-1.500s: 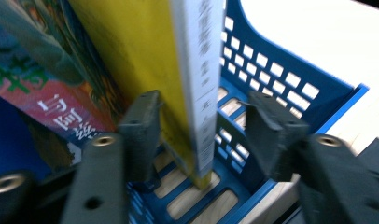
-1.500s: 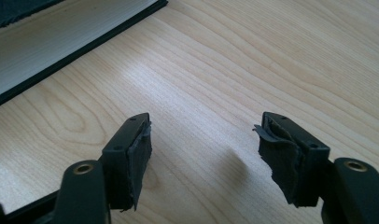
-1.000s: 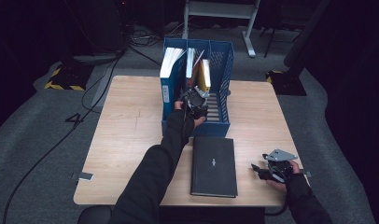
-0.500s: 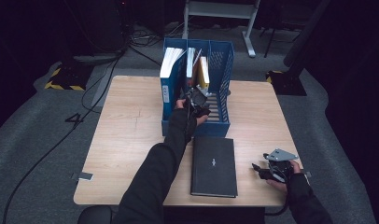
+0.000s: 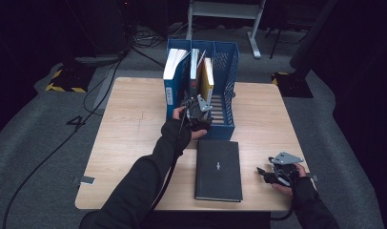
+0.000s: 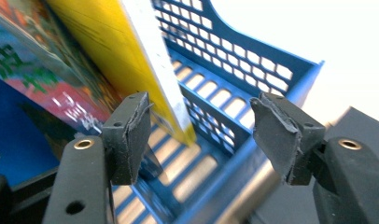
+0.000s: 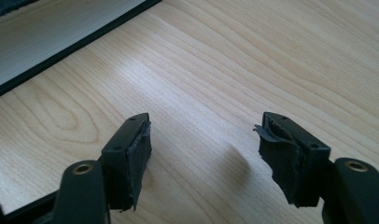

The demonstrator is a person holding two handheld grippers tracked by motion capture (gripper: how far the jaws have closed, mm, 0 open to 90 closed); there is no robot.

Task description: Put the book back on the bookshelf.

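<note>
Left claw (image 6: 199, 135) of mine has just been opening, nothing pinched, beside the yellow book (image 6: 108, 56) leaning in the blue file rack (image 6: 253, 70); my right claw (image 7: 204, 158) gapes wide above the tabletop (image 7: 253, 60).

Left hand-held gripper (image 6: 201, 135): two matte black jaw arms, each carrying a brass-coloured threaded insert and small dark screw holes; inner faces lined with dark grey rubber pads (image 6: 134, 135), worn and frayed along their edges. A black cable trails from its body along the forearm.

Right hand-held gripper (image 7: 204, 158): same black build, brass inserts, grey pads (image 7: 281, 161) ragged at the edges; grey three-cornered plate on top of its body.

Person: long dark sleeves (image 5: 134, 191) on both arms, with dark cuffs at the wrists behind each gripper.
</note>
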